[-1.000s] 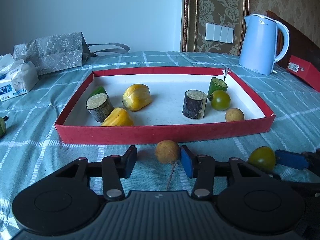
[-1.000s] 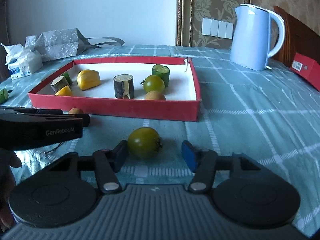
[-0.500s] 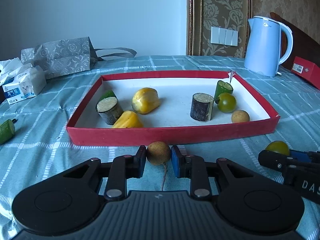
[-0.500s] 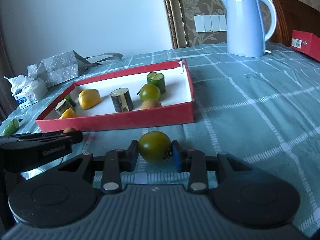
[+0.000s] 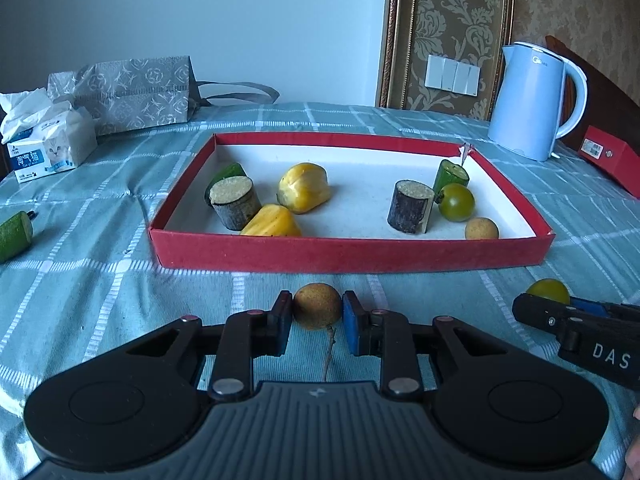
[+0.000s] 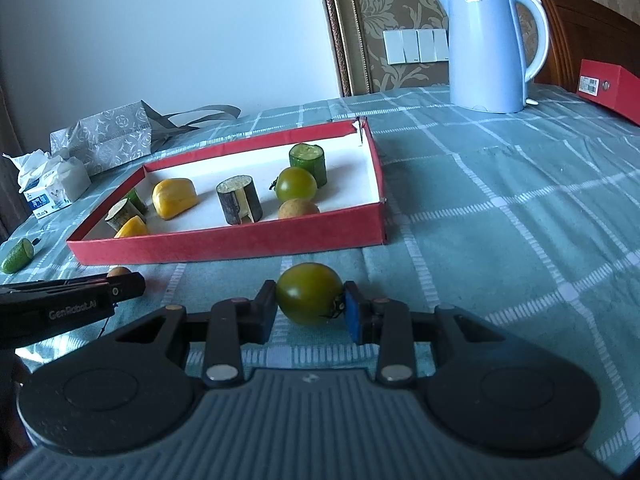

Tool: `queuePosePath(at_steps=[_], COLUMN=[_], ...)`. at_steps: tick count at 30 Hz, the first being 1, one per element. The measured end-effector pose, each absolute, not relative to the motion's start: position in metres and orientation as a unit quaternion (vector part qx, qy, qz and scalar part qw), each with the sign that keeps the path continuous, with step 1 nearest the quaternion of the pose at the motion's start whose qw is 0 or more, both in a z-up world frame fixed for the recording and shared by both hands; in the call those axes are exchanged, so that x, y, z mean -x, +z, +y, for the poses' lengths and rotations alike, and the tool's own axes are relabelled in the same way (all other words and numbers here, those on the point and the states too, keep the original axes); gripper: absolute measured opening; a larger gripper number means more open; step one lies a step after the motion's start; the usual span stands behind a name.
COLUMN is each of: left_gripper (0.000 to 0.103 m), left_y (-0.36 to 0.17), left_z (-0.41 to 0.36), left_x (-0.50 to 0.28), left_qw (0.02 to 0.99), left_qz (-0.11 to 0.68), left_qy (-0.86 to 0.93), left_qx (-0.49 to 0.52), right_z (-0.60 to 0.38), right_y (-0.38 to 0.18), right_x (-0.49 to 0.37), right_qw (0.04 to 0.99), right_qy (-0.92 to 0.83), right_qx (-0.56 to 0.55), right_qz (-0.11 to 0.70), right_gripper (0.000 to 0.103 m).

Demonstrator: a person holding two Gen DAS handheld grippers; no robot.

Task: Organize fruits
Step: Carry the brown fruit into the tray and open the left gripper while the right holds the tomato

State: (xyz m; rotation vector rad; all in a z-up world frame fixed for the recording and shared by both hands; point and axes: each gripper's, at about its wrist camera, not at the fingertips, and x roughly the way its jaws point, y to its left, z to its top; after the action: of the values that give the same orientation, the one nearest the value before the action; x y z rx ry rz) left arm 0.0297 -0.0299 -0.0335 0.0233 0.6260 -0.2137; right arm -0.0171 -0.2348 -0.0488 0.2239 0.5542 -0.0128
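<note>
The left gripper (image 5: 316, 322) is squeezing a brown longan (image 5: 317, 311) between its fingers, just in front of the red tray's (image 5: 352, 255) near wall. The right gripper (image 6: 310, 312) is clamping a green tomato (image 6: 309, 298) the same way, also short of that wall. The worktop (image 6: 500, 240) is lying wide open to the right of the tray, out toward the blue kettle (image 6: 489, 42). The left view is showing the tissue pack (image 5: 48, 148) and a loose cucumber piece (image 5: 14, 234) clearly; the right view is only catching them small at its edge
</note>
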Motion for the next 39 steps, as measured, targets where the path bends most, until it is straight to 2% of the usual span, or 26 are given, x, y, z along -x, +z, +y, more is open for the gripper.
queuePosePath(at_steps=[14, 21, 27, 39], left_gripper=[0.026, 0.026, 0.026, 0.026], left_y=[-0.032, -0.008, 0.005, -0.007], left_z=[-0.033, -0.032, -0.034, -0.047], left_x=[-0.023, -0.024, -0.048, -0.092], left_qw=[0.947, 0.952, 0.957, 0.953], left_qz=[0.309, 0.292, 0.278, 0.292], left_qy=[-0.084, -0.089, -0.072, -0.071], left_qx=[-0.038, -0.036, -0.037, -0.036], right_z=[-0.235, -0.234, -0.235, -0.234], right_y=[-0.05, -0.049, -0.049, -0.049], right_x=[0.017, 0.019, 0.019, 0.017], right_qw=[0.956, 0.957, 0.956, 0.955], right_qy=[-0.004, -0.001, 0.0, 0.001], right_qx=[-0.111, -0.109, -0.111, -0.109], right_qz=[0.271, 0.27, 0.271, 0.275], right_gripper=[0.033, 0.033, 0.033, 0.033])
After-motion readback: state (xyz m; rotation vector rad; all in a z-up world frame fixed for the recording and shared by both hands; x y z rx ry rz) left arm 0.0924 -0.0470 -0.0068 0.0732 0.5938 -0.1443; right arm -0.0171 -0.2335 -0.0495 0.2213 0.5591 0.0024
